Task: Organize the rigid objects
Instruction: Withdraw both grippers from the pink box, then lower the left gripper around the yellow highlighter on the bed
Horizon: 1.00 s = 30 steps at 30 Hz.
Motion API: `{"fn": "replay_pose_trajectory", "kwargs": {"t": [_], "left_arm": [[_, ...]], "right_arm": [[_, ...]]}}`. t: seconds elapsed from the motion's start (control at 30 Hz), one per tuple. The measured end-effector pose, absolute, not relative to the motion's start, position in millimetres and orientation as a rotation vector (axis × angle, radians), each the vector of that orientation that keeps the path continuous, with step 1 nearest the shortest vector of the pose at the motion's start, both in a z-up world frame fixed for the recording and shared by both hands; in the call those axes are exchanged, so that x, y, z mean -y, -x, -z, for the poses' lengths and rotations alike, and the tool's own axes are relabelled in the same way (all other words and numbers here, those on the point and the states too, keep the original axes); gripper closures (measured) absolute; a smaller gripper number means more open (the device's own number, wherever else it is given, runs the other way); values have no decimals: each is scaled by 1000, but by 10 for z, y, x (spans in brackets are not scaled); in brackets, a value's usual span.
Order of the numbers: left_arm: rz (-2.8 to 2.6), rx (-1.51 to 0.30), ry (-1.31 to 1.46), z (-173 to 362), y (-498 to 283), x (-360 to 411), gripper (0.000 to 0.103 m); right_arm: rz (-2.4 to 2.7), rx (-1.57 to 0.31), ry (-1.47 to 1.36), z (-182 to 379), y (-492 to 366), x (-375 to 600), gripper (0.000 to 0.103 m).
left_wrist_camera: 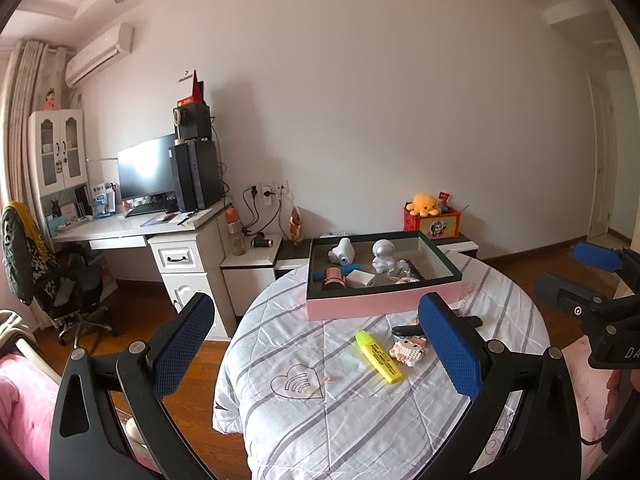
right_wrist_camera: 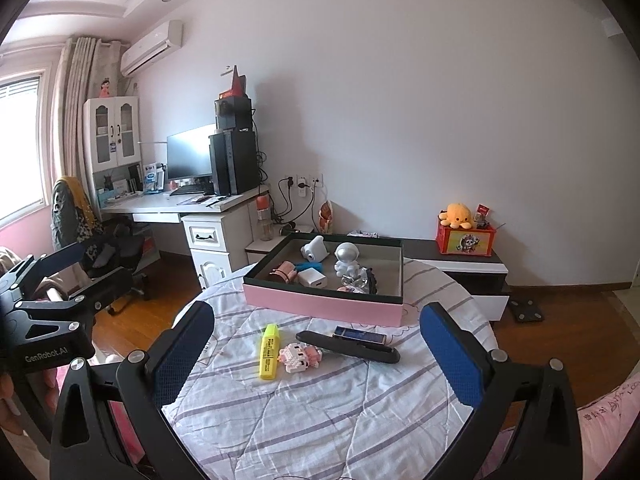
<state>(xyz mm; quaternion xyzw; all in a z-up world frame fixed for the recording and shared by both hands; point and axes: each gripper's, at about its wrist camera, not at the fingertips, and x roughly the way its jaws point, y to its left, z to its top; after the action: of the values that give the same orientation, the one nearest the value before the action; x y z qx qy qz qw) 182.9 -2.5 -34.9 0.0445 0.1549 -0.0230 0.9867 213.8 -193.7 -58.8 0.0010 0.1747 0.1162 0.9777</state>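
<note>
A pink box (left_wrist_camera: pixel 380 303) (right_wrist_camera: pixel 320 305) with a dark rim stands at the back of the round quilted table (left_wrist_camera: pixel 320 420) (right_wrist_camera: pixel 340 420). Inside are a silver astronaut figure (left_wrist_camera: pixel 383 255) (right_wrist_camera: pixel 347 261), a white charger (left_wrist_camera: pixel 361 279) (right_wrist_camera: pixel 312 279), a copper cylinder (left_wrist_camera: pixel 334 279) and other small items. On the quilt lie a yellow highlighter (left_wrist_camera: pixel 378 356) (right_wrist_camera: pixel 269 351), a pink block toy (left_wrist_camera: pixel 408 352) (right_wrist_camera: pixel 301 355) and a black flat bar (right_wrist_camera: pixel 348 346) (left_wrist_camera: pixel 406 330) with a dark blue case (right_wrist_camera: pixel 360 335). My left gripper (left_wrist_camera: pixel 316 348) and right gripper (right_wrist_camera: pixel 320 354) are open and empty, above the table's near side.
A white desk (left_wrist_camera: pixel 132 226) with monitor and computer tower stands at the left, with an office chair (left_wrist_camera: pixel 68 280) in front. A low cabinet (right_wrist_camera: pixel 460 266) holds a red box with an orange plush. Wooden floor surrounds the table. Pink bedding lies at the near edges.
</note>
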Motion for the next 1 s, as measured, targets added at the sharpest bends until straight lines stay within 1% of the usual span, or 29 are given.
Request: {"fn": "replay_pose_trajectory", "kwargs": {"t": [0.17,0.37,0.67,1.0], "left_arm": [[59,-331,-114,397,-1928,123,0],[77,-388,-132,580,-2137,277,0],[117,-580,-172,1182,-2671,492,0],[137,-723,-209,1727,-3168,695,0]], "right_arm": [[-236,-376,-11,627,-2209,1987,0],[-224,-432,-34,784,-2364,2131,0],[-188,-558,-82,1213,-2712,2371,0],[-198,-677,-100,1620,-3042,2478,0]]}}
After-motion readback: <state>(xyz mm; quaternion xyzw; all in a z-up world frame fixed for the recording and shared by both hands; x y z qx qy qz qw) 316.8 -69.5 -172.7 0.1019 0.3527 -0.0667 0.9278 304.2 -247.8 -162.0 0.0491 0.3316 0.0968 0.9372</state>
